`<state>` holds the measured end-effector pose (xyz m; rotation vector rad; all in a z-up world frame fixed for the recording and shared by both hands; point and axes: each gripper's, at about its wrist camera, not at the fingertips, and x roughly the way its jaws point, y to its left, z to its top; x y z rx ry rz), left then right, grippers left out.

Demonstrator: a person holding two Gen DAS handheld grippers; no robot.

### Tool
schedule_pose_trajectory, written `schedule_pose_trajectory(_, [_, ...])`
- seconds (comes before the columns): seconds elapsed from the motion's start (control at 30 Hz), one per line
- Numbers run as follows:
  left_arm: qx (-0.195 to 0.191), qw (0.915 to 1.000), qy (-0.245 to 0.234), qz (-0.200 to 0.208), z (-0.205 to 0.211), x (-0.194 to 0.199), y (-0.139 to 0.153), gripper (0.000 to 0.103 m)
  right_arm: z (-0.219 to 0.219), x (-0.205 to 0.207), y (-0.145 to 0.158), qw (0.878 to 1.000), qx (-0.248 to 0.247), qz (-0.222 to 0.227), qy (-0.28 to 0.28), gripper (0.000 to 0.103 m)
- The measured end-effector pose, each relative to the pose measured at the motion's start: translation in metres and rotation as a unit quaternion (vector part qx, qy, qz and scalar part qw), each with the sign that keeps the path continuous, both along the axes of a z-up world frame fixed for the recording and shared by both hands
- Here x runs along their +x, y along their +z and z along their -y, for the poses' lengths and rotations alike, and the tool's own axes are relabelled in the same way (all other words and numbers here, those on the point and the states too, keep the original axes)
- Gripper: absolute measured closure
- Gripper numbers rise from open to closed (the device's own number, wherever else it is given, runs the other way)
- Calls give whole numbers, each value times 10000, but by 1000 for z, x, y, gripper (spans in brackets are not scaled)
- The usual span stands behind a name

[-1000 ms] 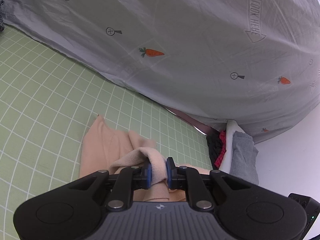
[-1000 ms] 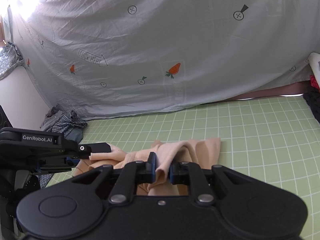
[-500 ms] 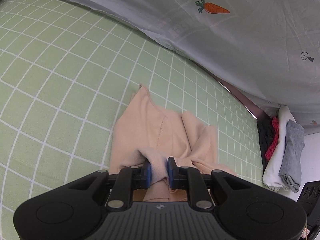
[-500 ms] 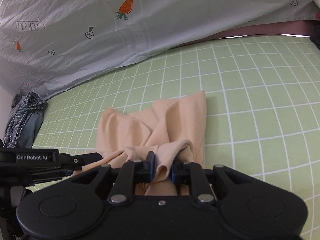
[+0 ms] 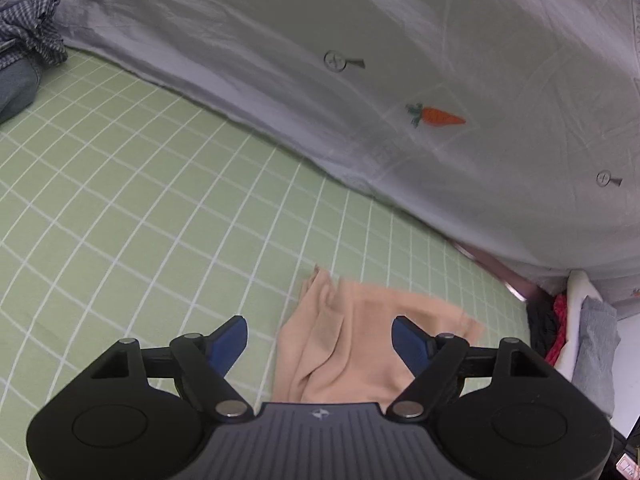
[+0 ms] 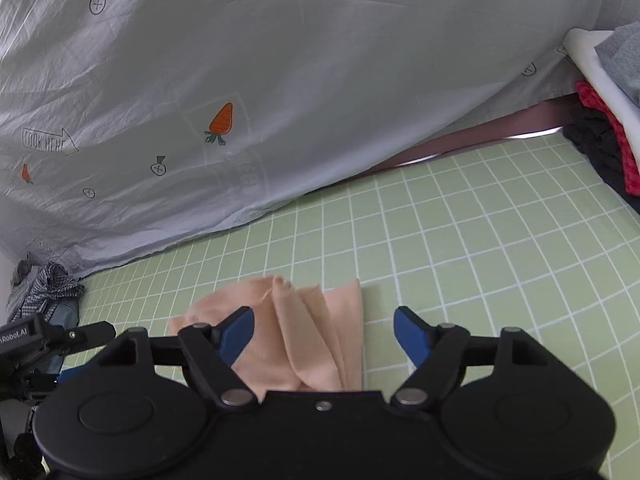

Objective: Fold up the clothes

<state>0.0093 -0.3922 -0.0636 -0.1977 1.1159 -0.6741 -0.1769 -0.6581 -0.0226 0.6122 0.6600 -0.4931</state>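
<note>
Rumpled peach knit garment (image 5: 352,344) is lying bunched on the green gridded mat (image 5: 160,216), toward its near edge. Left gripper (image 5: 320,334) and right gripper (image 6: 324,330) are hovering over it, jaws spread wide, holding nothing. Best re-gripping at opposite hem corners, flattening ridges before folding.

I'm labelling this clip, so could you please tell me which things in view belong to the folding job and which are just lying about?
Job:
- peach garment
- left gripper, open
- right gripper, open
- green grid mat

Lying about:
- grey carrot-print sheet
- stacked clothes
- checked cloth heap
</note>
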Motion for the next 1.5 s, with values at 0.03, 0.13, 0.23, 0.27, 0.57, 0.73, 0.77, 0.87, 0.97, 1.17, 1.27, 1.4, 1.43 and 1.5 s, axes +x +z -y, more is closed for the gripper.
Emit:
schedule_pose_trajectory(0.03, [138, 9998, -103, -75, 1, -4, -7, 23, -2, -2, -4, 10000, 50, -64, 39, 25])
schedule_pose_trajectory(0.13, [409, 9981, -357, -275, 9, -15, -28, 23, -7, -1, -19, 9993, 199, -282, 105, 25])
schedule_pose_trajectory(0.23, [508, 9966, -465, -457, 16, -19, -45, 23, -10, 3, -37, 9978, 387, -494, 193, 24])
schedule_pose_trajectory(0.27, [553, 9962, -480, -477, 19, -20, -49, 23, -9, 5, -43, 9972, 440, -557, 218, 24])
schedule_pose_trajectory(0.57, [412, 9968, -606, -322, 40, -4, -61, 28, 2, 24, -73, 9944, 775, -654, 286, 24])
schedule_pose_trajectory(0.73, [69, 9957, -683, -615, 45, 3, -64, 57, 5, 32, -76, 9939, 959, -390, 374, 40])
schedule_pose_trajectory(0.77, [-36, 9949, -667, -755, 44, 4, -67, 74, 5, 33, -77, 9929, 1074, -306, 421, 56])
schedule_pose_trajectory(0.87, [-199, 9940, -585, -898, 36, 2, -67, 85, 3, 29, -73, 9927, 1128, -210, 381, 86])
schedule_pose_trajectory(0.97, [-490, 9924, -688, -900, 24, -5, -52, 86, 4, 16, -65, 9905, 1354, 51, 229, 88])
schedule_pose_trajectory(1.17, [-815, 9905, -860, -693, -6, -45, -16, 86, -20, -27, -25, 9904, 1295, 482, -33, 88])
schedule_pose_trajectory(1.27, [-895, 9890, -942, -710, -19, -67, -7, 86, -41, -53, -6, 9910, 1201, 573, -164, 88])
schedule_pose_trajectory(1.4, [-1003, 9853, -1170, -733, -35, -93, 3, 86, -65, -87, 13, 9931, 988, 547, -313, 88])
schedule_pose_trajectory(1.43, [-1027, 9842, -1233, -749, -39, -99, 5, 86, -70, -96, 16, 9931, 959, 565, -368, 88])
schedule_pose_trajectory(1.5, [-1051, 9817, -1397, -756, -45, -111, 8, 86, -84, -115, 19, 9927, 912, 599, -506, 88])
